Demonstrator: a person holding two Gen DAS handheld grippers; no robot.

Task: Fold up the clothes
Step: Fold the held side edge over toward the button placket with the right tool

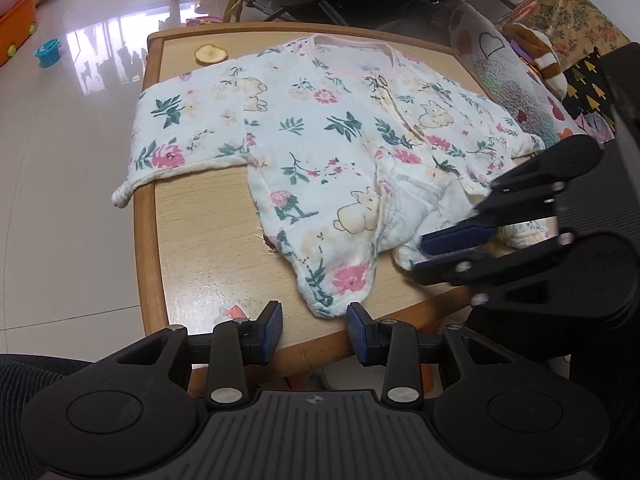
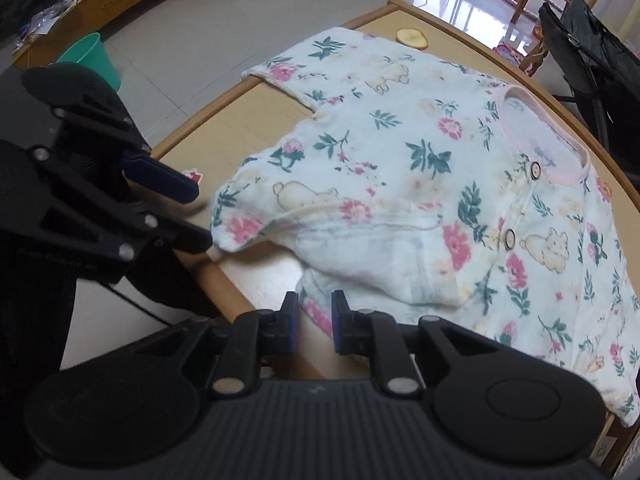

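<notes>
A floral baby romper (image 1: 332, 132) lay spread face up on a light wooden table (image 1: 200, 240), filling the centre of the left wrist view, pink-trimmed neckline toward the top of the frame. One sleeve ran out to the left of that frame and drooped over the table's edge. A snap-button placket ran down the front; the lower front was turned back, showing a plain white lining. One leg tip reached the lower centre of the frame, just above the left gripper (image 1: 314, 330). That gripper's blue pads stood apart, with the leg tip seen in the gap between them; whether it actually sat between the pads or lay beyond them was hard to judge, but no pad pressed on the cloth. In the right wrist view, the right gripper (image 2: 314, 326) sat at lower centre, jaws parted narrowly, the romper's pink-flowered hem edge visible in the slot but not pinched. No earlier frame was on hand. A yellow round slice (image 1: 211, 55) rested on the table at upper left, just beside the sleeve. A teal bucket (image 2: 90, 60) stood on the floor at upper left of the right wrist view.
</notes>
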